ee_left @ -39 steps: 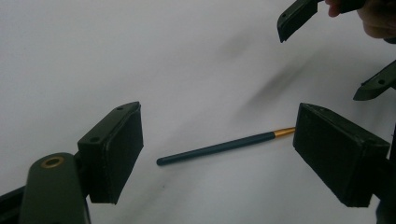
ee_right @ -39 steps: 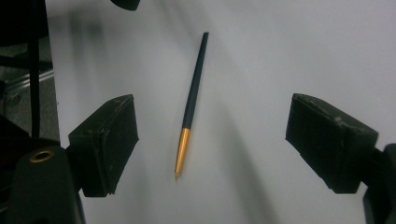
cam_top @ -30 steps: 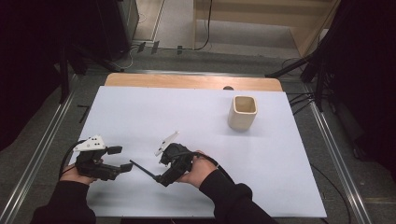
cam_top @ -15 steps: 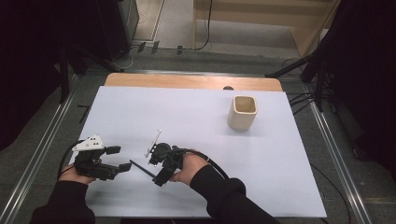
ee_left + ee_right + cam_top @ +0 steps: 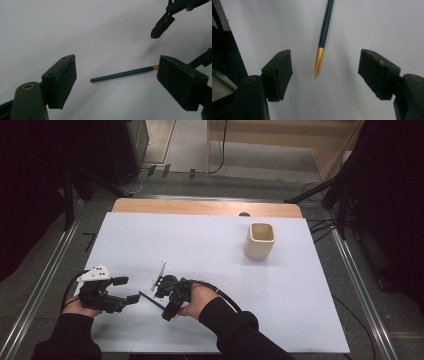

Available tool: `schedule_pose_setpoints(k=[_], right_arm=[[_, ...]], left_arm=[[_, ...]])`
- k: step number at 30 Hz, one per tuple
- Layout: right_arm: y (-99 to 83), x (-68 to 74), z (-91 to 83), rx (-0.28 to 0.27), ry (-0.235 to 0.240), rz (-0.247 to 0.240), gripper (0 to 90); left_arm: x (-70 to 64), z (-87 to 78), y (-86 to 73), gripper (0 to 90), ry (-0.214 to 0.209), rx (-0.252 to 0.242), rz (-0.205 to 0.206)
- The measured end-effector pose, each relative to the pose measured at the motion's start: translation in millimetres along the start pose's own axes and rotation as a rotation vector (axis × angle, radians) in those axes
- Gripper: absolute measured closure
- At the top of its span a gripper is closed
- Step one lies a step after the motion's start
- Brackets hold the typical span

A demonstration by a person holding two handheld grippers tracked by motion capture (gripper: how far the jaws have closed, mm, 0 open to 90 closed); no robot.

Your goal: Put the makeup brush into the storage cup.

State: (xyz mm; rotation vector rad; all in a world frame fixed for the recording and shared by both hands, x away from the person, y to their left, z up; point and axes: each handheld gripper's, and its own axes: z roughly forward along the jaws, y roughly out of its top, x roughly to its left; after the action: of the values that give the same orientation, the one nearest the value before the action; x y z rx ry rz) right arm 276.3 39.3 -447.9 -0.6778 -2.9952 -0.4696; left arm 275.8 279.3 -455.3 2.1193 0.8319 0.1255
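1. a dark pen (image 5: 150, 299) with a gold tip lies flat on the white table cover (image 5: 210, 250), in the lower left part of the high view, between the two grippers.
2. in the left gripper view the pen (image 5: 122, 74) runs from the centre toward the right, gold band at its right end, just beside the right-hand jaw; its dark blunt end sits mid-frame.
3. in the right gripper view the pen (image 5: 324, 35) comes down from the top centre, and its gold tip points at the gap between the jaws.
4. the right gripper (image 5: 167, 301) sits just right of the pen in the lower middle of the high view, held in the person's right hand (image 5: 197, 299). its jaws stand wide apart, with nothing between them; in its own view the right gripper (image 5: 325, 72) frames the pen tip without touching it.
5. the left gripper (image 5: 125, 290) is at the lower left of the high view, held by the left hand (image 5: 75, 306), with a grey plate on top. its jaws are also wide and empty; in its own view the left gripper (image 5: 116, 80) opens onto the pen lying on the cover.
6. a jaw of the right gripper (image 5: 162, 25) shows in the upper right of the left gripper view.
7. a cream cup (image 5: 260, 241) stands upright in the upper right of the cover, well apart from the pen.
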Motion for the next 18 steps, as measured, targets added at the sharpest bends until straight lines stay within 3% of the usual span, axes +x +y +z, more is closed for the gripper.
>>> schedule_pose_setpoints(k=[18], right_arm=[[4.2,2.2,22.7,0.029,-0.051,0.02,34.7]], left_arm=[[1.4,-1.2,-1.0,16.8,0.002,-0.004,-0.006]])
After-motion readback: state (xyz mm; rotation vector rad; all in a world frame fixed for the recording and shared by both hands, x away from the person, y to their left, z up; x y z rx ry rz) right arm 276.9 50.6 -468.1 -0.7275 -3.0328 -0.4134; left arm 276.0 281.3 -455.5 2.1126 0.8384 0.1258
